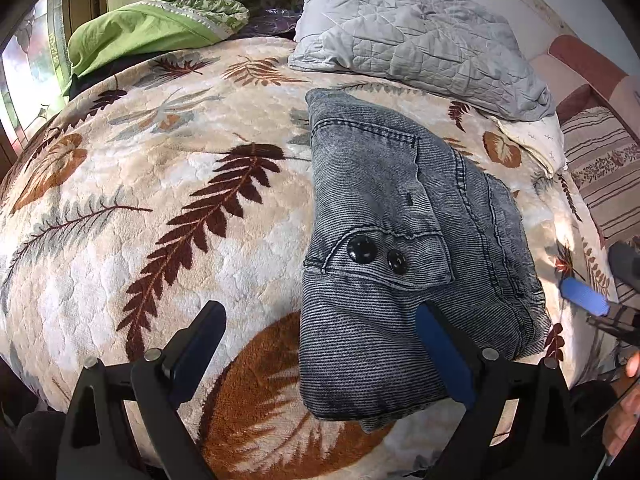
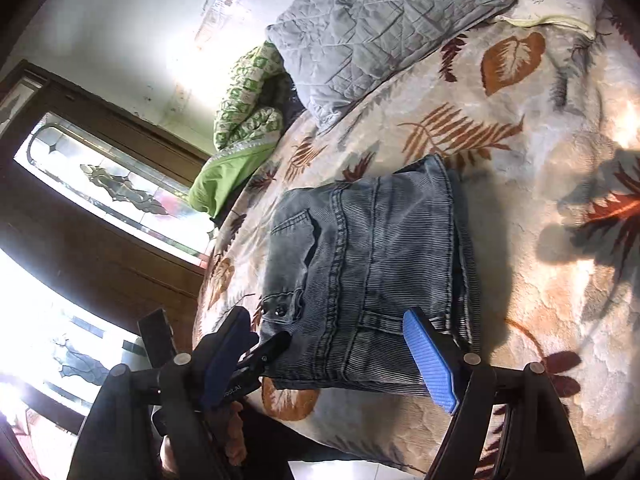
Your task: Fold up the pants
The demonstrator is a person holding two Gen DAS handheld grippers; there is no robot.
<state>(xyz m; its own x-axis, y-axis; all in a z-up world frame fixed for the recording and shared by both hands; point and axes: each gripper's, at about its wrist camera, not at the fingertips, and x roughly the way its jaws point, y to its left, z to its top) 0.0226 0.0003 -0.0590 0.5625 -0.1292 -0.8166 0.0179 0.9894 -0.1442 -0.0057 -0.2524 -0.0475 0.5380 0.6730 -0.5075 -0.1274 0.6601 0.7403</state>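
From the left wrist camera, the left gripper has its jaws spread wide and grips nothing. The folded grey denim pants lie as a compact bundle on the leaf-print blanket; their near edge sits between the jaws, toward the blue-padded one, which overlaps the denim in this view, though contact cannot be told. Two black buttons show on one pocket flap. Behind lie one grey quilted pillow and one green bundle of bedding. The right gripper shows at the right edge, just beside the pants.

From the right wrist camera, the right gripper is likewise spread and empty, with the pants lying ahead, their near edge between the jaws. The left gripper shows at the pants' left edge. One pillow lies beyond.
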